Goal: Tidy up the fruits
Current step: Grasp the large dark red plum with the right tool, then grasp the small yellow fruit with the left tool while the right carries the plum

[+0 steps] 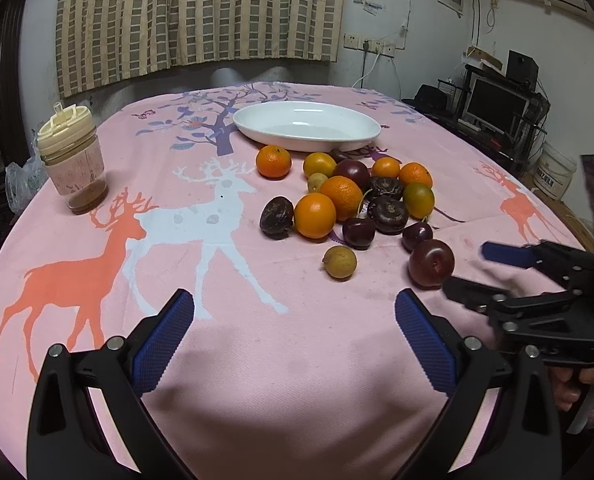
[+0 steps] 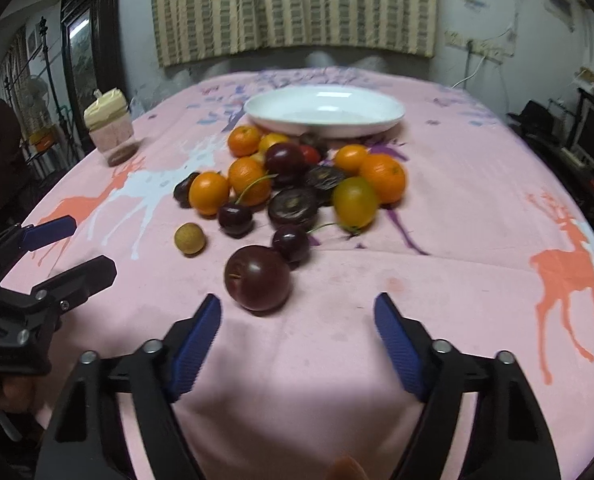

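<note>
A heap of fruit lies on the pink tablecloth: several oranges (image 1: 315,210), dark plums, cherries and a small tan longan (image 1: 339,262). A white oval dish (image 1: 307,125) stands empty behind the heap; it also shows in the right wrist view (image 2: 325,110). My left gripper (image 1: 295,312) is open and empty, short of the fruit. My right gripper (image 2: 297,312) is open and empty, with a dark red plum (image 2: 257,278) just ahead of its left finger. That plum (image 1: 431,263) sits nearest the right gripper (image 1: 473,268) in the left wrist view. The left gripper (image 2: 85,246) shows at the left edge of the right wrist view.
A lidded plastic cup (image 1: 73,162) with brown dregs stands at the table's left side. Curtains hang behind the table. A monitor and shelves (image 1: 493,106) stand to the right beyond the table edge.
</note>
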{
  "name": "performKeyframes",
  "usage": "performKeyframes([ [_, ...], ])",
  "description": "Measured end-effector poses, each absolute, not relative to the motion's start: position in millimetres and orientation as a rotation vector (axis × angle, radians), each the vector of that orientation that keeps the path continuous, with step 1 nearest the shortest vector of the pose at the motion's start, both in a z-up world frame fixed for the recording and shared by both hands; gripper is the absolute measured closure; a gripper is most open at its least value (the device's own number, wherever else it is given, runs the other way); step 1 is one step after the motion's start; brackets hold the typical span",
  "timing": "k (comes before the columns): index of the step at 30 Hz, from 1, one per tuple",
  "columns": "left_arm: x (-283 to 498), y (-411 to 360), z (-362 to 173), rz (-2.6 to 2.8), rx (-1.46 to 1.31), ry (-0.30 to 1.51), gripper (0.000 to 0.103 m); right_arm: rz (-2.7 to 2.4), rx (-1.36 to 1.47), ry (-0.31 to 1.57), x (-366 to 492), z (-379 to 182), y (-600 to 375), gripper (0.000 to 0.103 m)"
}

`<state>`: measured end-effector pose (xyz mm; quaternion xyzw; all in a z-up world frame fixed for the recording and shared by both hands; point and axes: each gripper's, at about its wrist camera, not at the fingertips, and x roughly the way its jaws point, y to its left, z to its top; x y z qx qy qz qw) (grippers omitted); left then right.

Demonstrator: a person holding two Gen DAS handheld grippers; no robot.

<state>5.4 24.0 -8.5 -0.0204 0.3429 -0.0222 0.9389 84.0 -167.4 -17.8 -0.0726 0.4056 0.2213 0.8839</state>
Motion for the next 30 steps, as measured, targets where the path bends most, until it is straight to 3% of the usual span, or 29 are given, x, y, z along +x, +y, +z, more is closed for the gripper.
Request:
performKeyframes([
  [5,5.9,27.4,-6.4,-0.054,-0.073,0.700,0.004,0.482,-0.163,0.875,90.7,-20.7,-151.1,0.036],
  [7,5.9,27.5,-6.2,-0.058,-0.078,0.701,0.004,0.481,-0.164,0.895,92.8,-23.6,-149.8,0.052],
  [10,6.6,28.3,-5.2,-0.060,-0.082,0.700,0.004,0.509,-0.111,0.902,94.9,-23.4,-155.6,0.064],
  [17,25.3,24.4,-8.7,-0.184,-0.089,0.796,0.005,0.530,0.016,0.816,91.4,-14.0,-179.1,0.064],
  [21,49.4,10.7,-12.2,-0.210,-0.028,0.850,0.036,0.535,0.032,0.793,89.9,-10.9,-182.5,0.064],
  [26,72.7,-8.6,-23.7,-0.256,0.028,0.926,0.038,0.559,0.048,0.779,89.4,-9.2,-185.3,0.064],
  [30,86.2,-10.6,-27.9,-0.238,0.034,0.949,0.049,0.583,0.081,0.780,91.5,-9.1,-188.7,0.064],
])
